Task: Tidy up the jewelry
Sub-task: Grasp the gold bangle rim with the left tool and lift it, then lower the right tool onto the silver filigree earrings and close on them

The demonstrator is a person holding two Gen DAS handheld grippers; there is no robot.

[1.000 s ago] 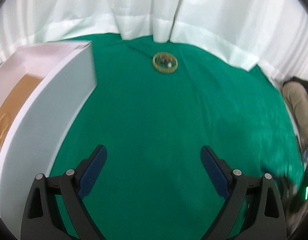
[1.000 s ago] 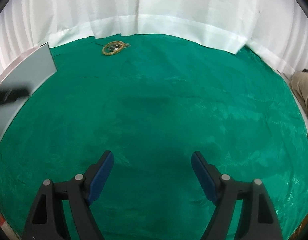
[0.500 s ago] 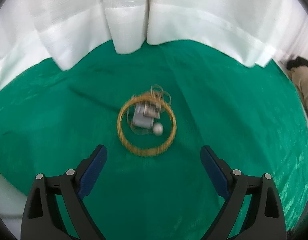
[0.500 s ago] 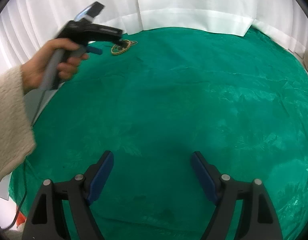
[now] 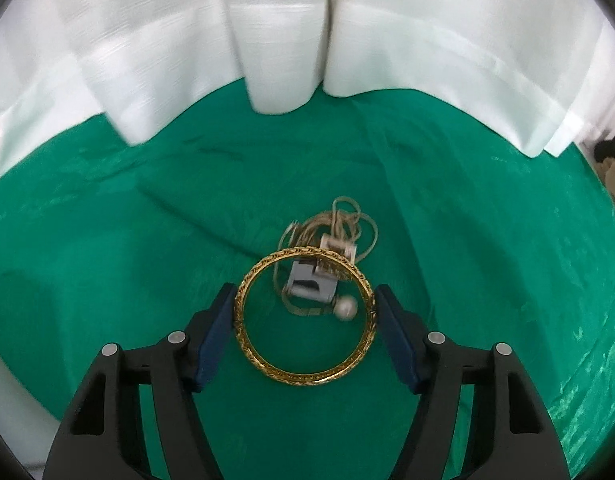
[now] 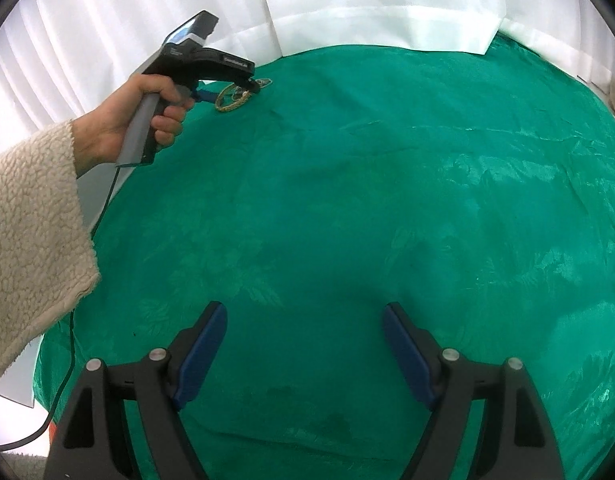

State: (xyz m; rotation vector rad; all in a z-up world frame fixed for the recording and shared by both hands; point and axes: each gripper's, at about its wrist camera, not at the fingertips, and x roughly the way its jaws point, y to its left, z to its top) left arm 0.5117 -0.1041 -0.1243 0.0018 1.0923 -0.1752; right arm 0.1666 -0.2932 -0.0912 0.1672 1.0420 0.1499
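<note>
**Left jaws closing around the bangle**

In the left wrist view, the left gripper (image 5: 304, 328) points down at the green cloth (image 5: 487, 280) on the desk. Its blue pads (image 5: 215, 336) flank a gold bangle (image 5: 305, 376) that lies flat between the jaws. The jaws are closing; the pads stand right at the bangle's sides, and whether they touch it cannot be told. Inside the bangle's far half sit a small grey block (image 5: 309, 284) and a pearl (image 5: 346, 307). A tangle of thin chain (image 5: 347, 220) spills just beyond the far rim. A white curtain (image 5: 267, 40) hangs behind.

In the right wrist view, the right gripper (image 6: 305, 346) hovers over bare cloth, jaws apart with nothing between them. Far off to their upper left, a hand (image 6: 119, 124) in a fleecy sleeve (image 6: 31, 216) holds the left gripper over the bangle.
</note>
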